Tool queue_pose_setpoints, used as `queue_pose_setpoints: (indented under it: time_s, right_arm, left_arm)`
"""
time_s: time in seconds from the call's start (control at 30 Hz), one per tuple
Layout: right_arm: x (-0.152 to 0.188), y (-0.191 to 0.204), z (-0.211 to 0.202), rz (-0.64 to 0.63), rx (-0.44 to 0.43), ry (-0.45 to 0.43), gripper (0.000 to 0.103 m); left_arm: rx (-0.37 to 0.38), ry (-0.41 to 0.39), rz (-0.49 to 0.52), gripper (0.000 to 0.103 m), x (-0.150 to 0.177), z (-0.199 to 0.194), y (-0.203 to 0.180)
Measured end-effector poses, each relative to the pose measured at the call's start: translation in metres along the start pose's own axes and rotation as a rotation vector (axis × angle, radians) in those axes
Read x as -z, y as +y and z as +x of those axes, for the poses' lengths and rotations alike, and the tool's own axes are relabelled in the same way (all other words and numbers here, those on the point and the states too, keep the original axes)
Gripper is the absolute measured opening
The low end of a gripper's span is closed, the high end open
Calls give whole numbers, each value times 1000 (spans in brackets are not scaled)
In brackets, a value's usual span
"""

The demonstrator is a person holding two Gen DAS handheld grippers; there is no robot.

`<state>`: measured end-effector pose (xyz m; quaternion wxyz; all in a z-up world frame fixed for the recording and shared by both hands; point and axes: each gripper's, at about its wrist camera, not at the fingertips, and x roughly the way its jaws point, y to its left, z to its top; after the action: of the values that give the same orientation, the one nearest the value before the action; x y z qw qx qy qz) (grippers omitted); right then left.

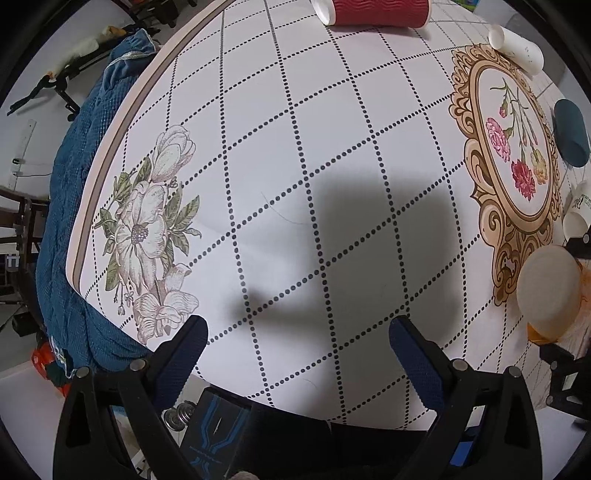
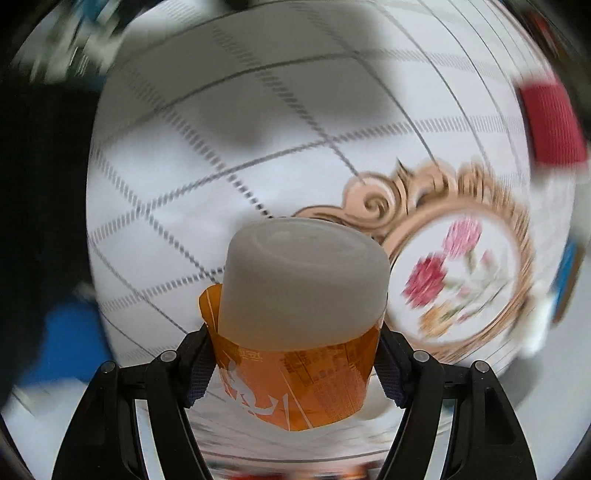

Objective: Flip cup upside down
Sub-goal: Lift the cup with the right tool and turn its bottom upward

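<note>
My right gripper (image 2: 295,365) is shut on a cup (image 2: 303,291) with a frosted white body and an orange printed sleeve. The cup's flat base points away from the camera, above the table; the view is motion-blurred. The same cup (image 1: 550,291) shows at the right edge of the left wrist view, base toward the camera, held off the cloth. My left gripper (image 1: 299,354) is open and empty, hovering over the checked tablecloth (image 1: 295,147) near its front edge.
A red ribbed cup (image 1: 380,13) lies on its side at the far edge. A white cup (image 1: 517,46) lies at the far right, a dark teal cup (image 1: 570,133) and another white cup (image 1: 578,214) at the right. A blue cloth (image 1: 74,221) hangs left.
</note>
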<state>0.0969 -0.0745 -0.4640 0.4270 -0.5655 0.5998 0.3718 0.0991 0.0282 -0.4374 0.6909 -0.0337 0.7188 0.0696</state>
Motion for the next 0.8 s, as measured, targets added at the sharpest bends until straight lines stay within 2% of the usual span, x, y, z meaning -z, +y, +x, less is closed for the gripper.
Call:
queue_pose_setpoints:
  time_s: [0.13, 0.37, 0.53, 0.63, 0.8]
  right_arm:
    - [2, -36, 6, 258, -174, 8, 75]
    - [14, -76, 22, 593, -409, 28, 75]
    - [27, -98, 34, 759, -514, 37, 75]
    - [47, -103, 44, 854, -573, 52, 75]
    - [69, -109, 61, 931, -613, 74, 76]
  left_arm:
    - [-2, -4, 10, 101, -2, -3, -1]
    - [1, -2, 34, 101, -5, -4, -5]
    - [1, -3, 45, 101, -5, -5, -10]
    - [0, -5, 53, 101, -5, -5, -13]
    - [0, 0, 58, 101, -4, -5, -16]
